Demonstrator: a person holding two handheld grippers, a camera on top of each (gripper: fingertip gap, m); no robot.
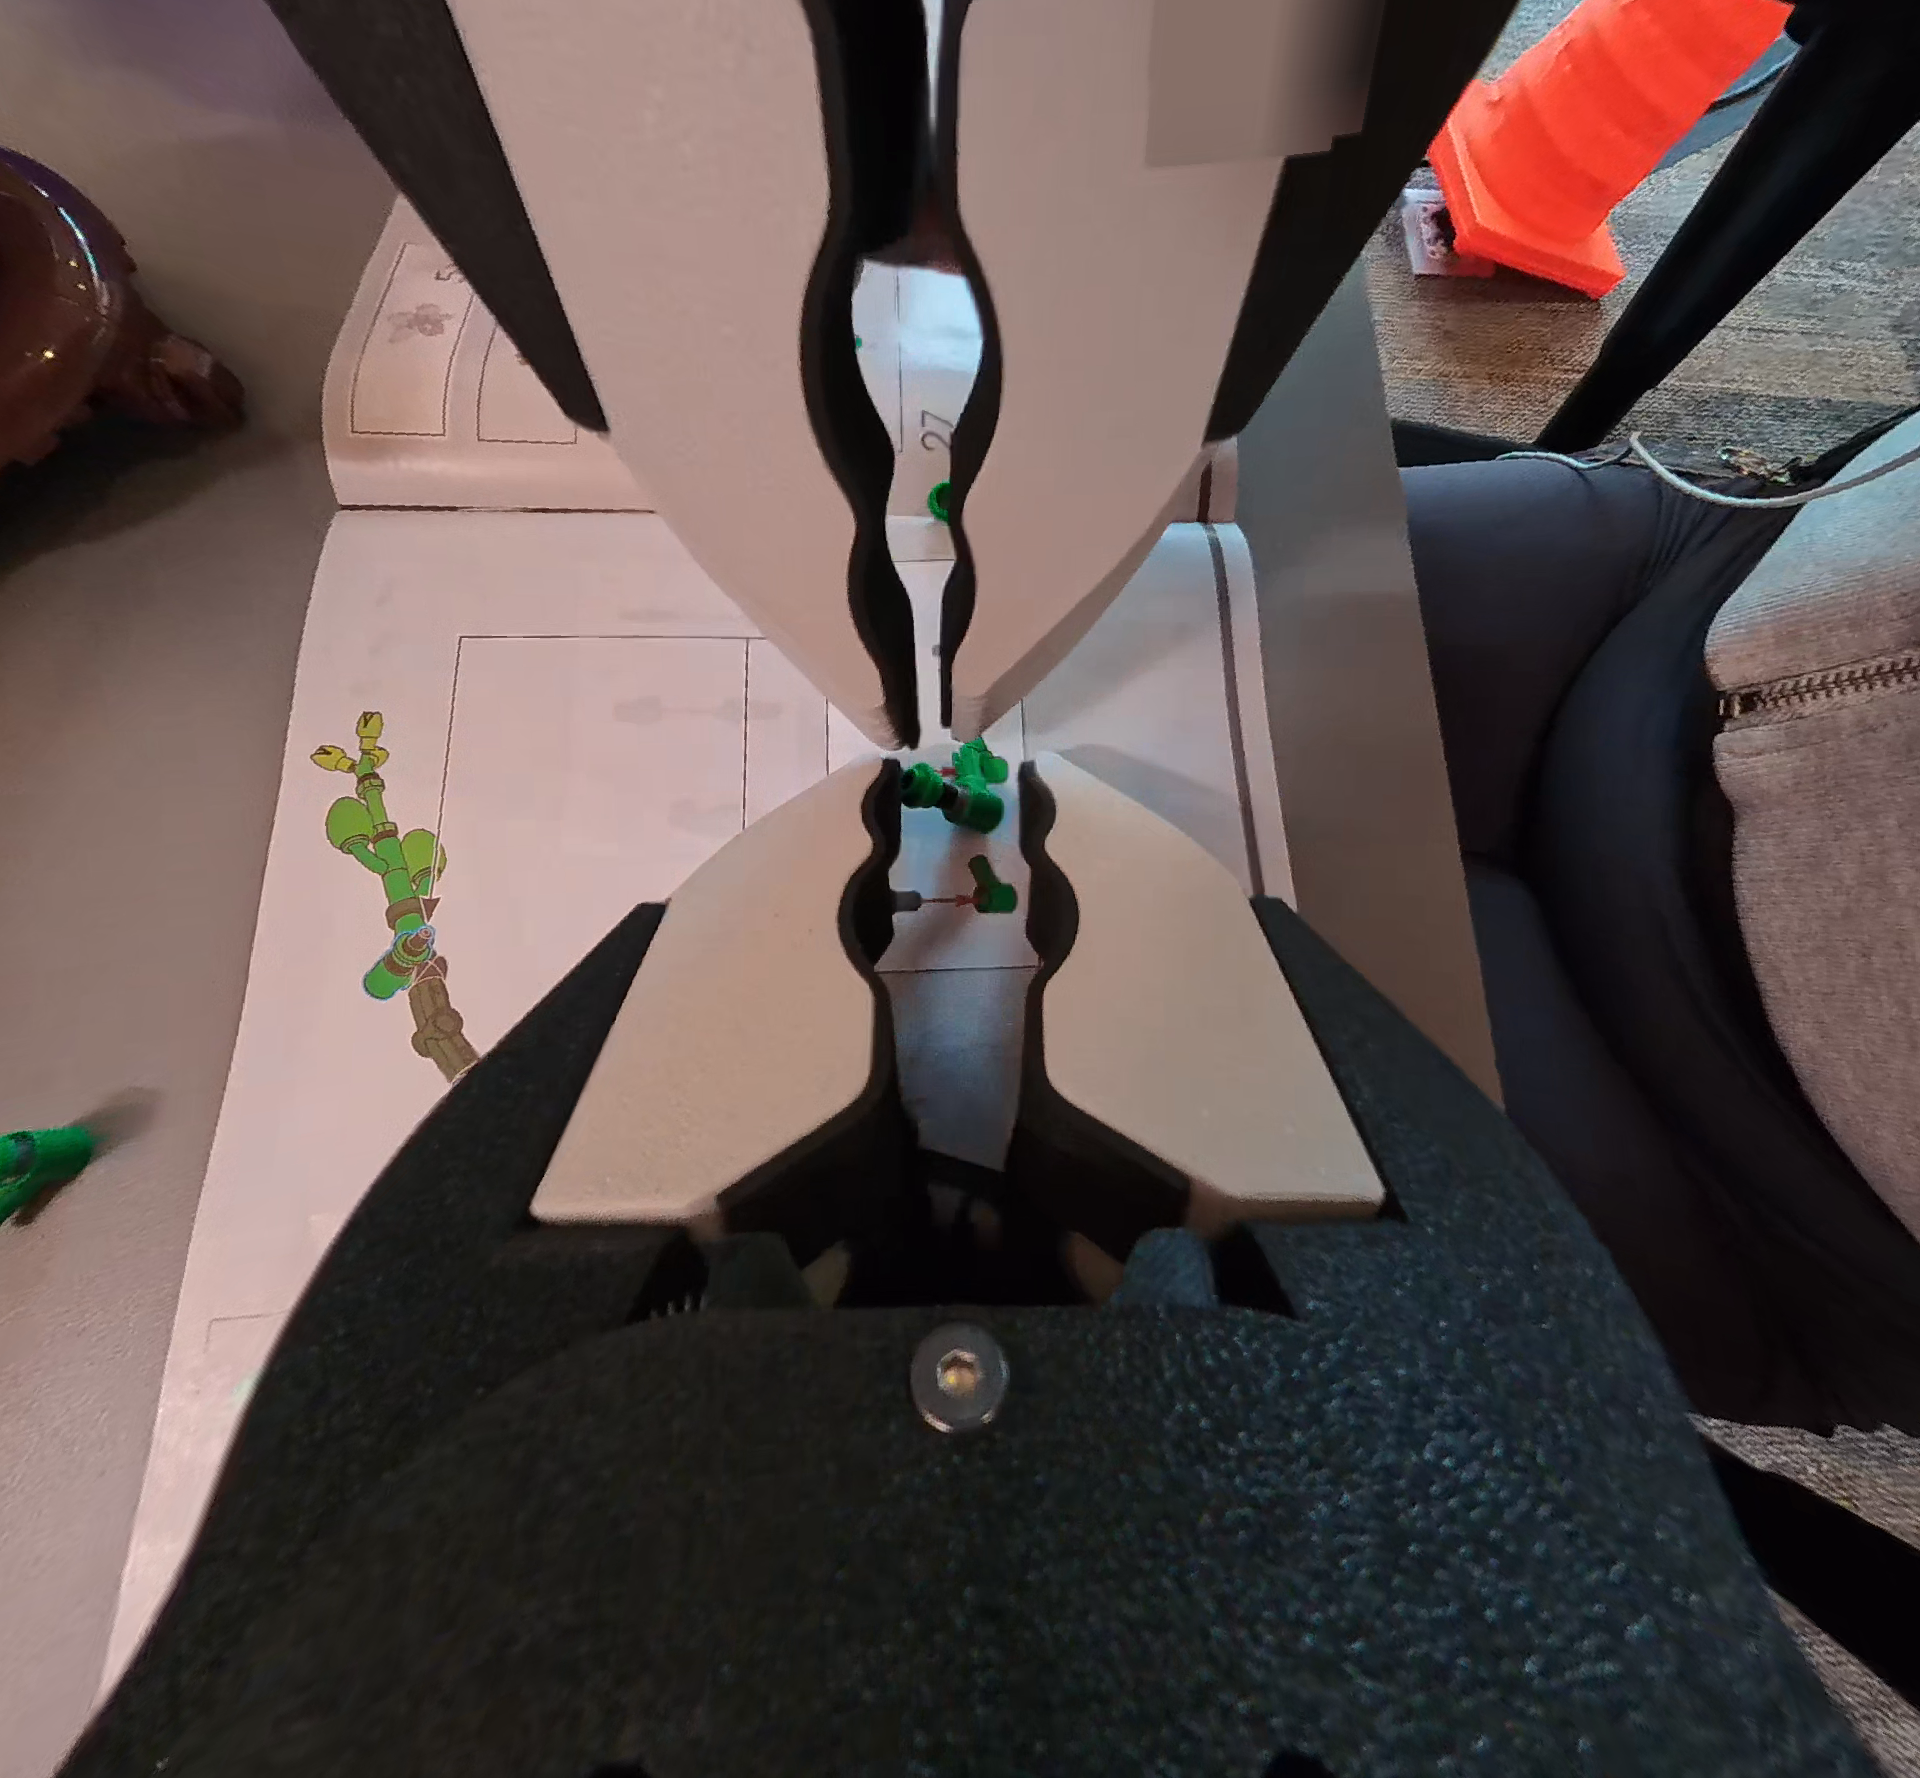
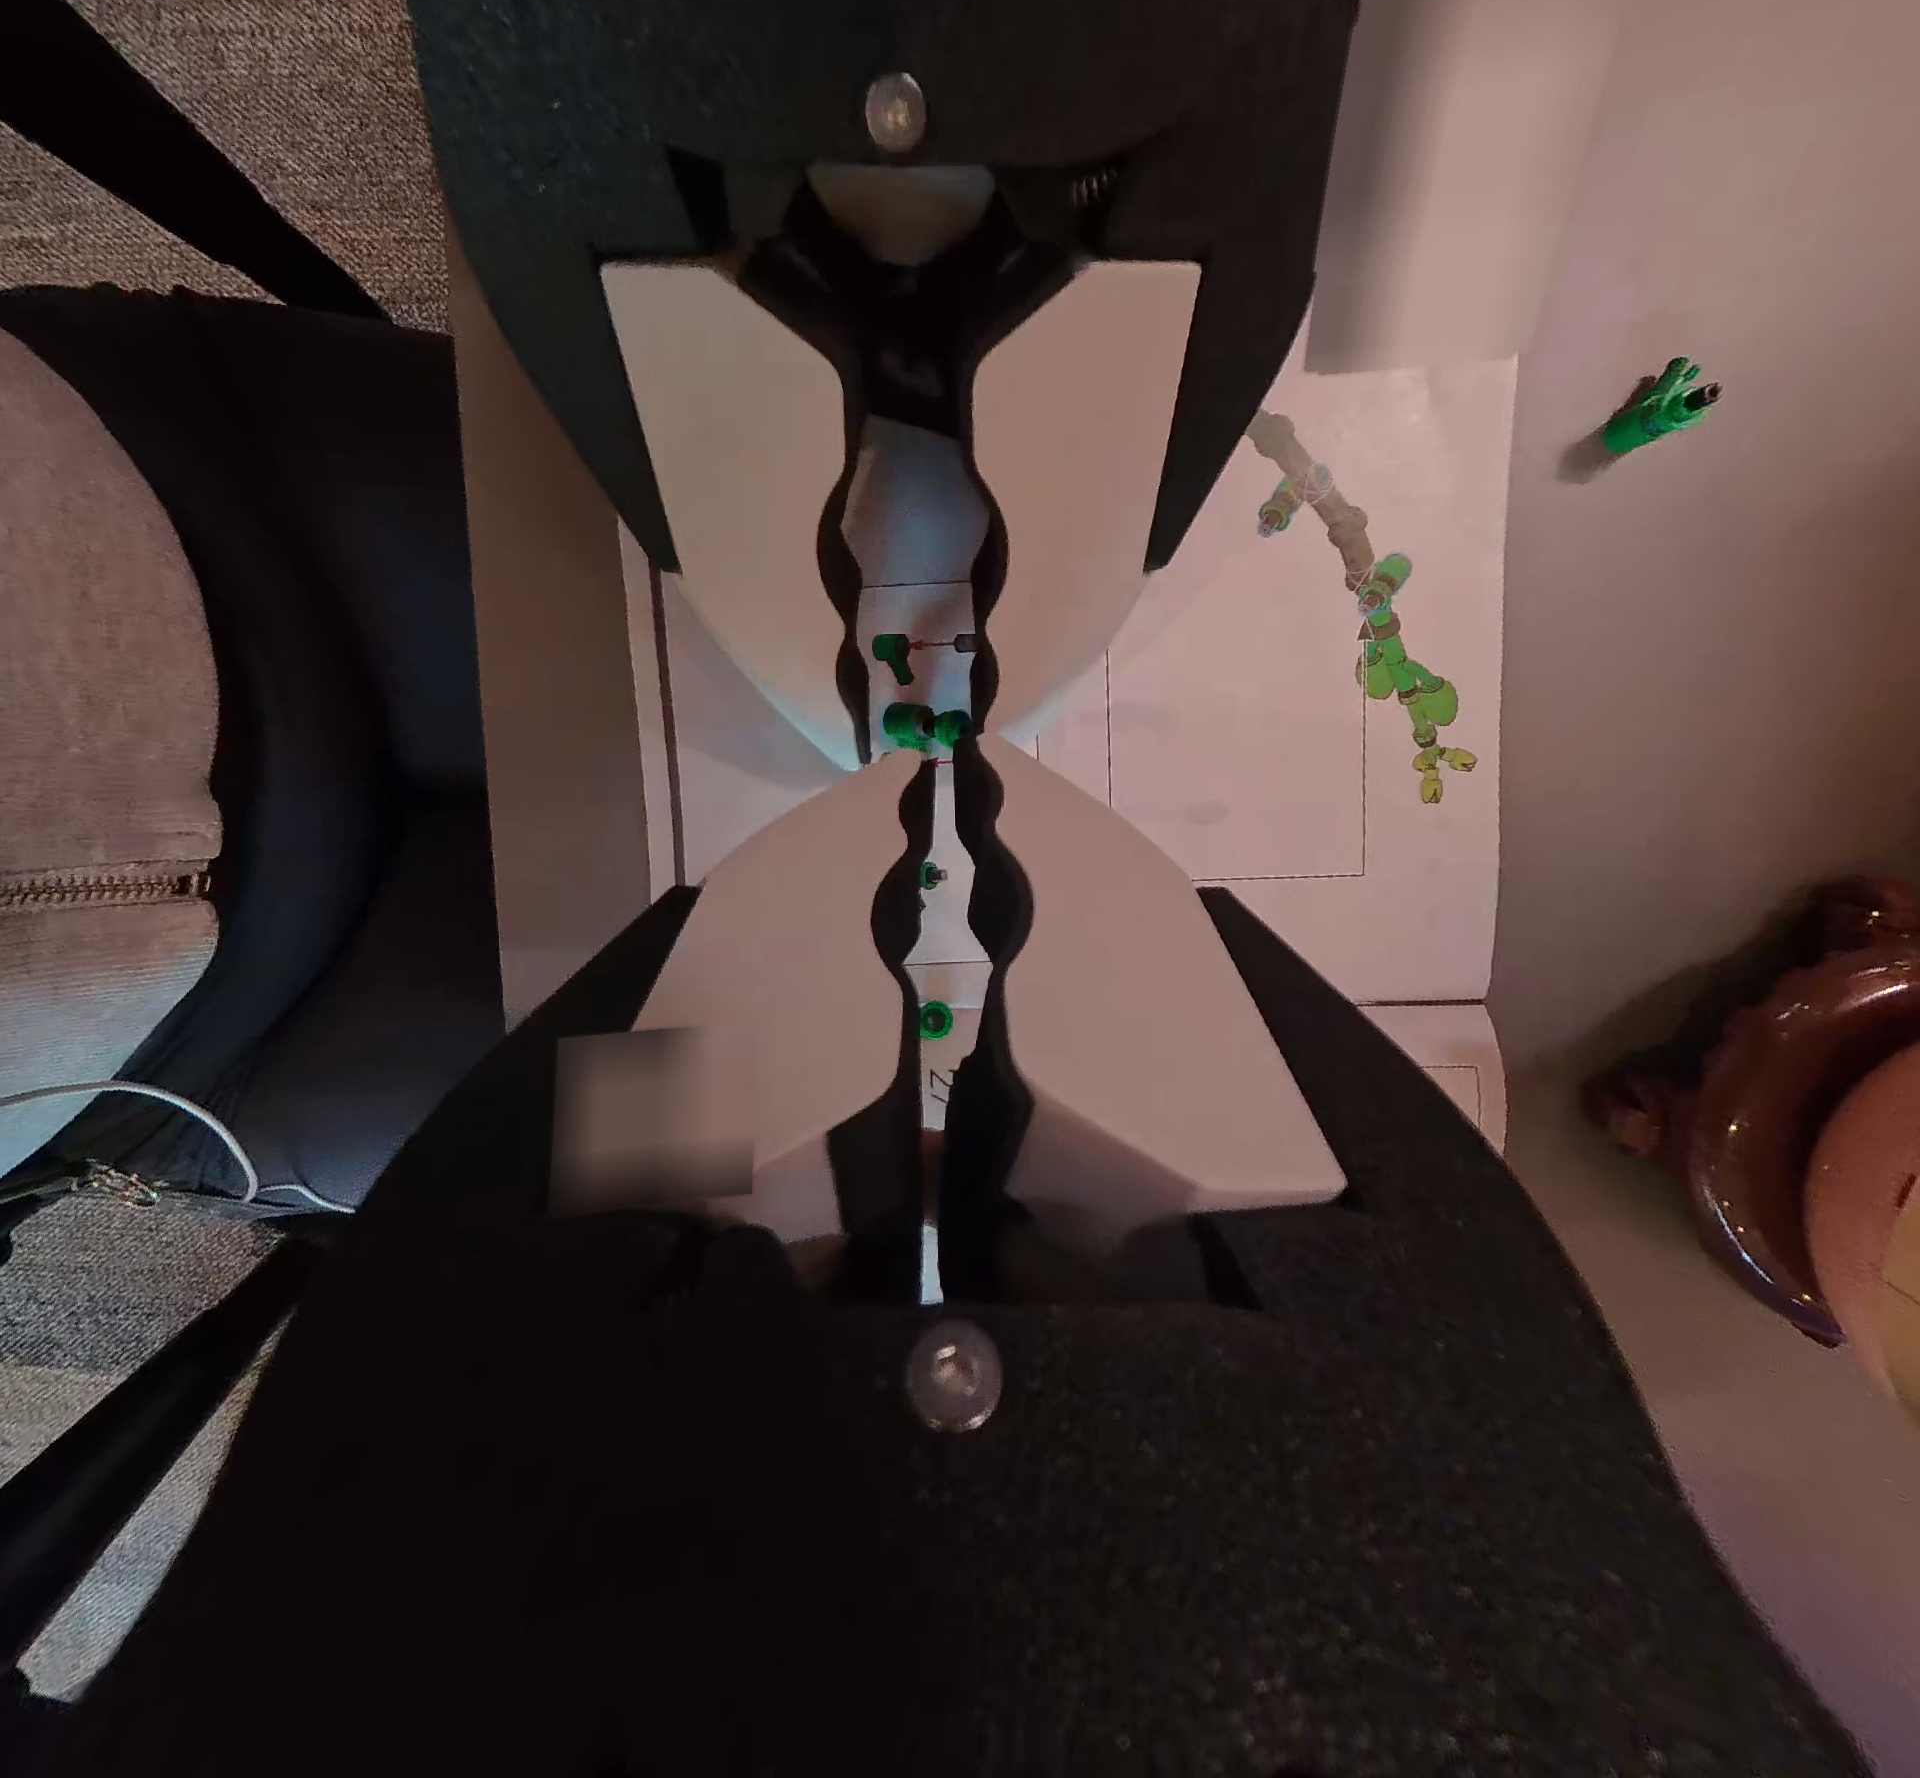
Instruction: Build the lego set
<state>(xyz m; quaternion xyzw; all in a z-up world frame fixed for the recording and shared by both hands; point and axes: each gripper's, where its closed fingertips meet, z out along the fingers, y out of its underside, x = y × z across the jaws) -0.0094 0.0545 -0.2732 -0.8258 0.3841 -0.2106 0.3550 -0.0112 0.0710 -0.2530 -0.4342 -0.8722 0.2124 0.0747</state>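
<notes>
Green piece [image 1: 40, 1162] lies loose on table [image 1: 94, 793] at far left. Next, I see open instruction booklet [image 1: 582, 793]. My left gripper [image 1: 956, 772] over it, jaws apart, pads clear of small green part [image 1: 951, 788] lying between tips. My right gripper [image 1: 928, 726] opposite, tip to tip, jaws nearly closed, gripping nothing I can see. Orange cone [image 1: 1579, 128] on floor at far right.

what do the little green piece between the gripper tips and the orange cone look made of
Little green piece: looks like moulded hard plastic, glossy, with crisp round studs. Orange cone: probably plastic, matt, with fine stepped ridges that hint at 3D printing, though blur leaves that open.
</notes>
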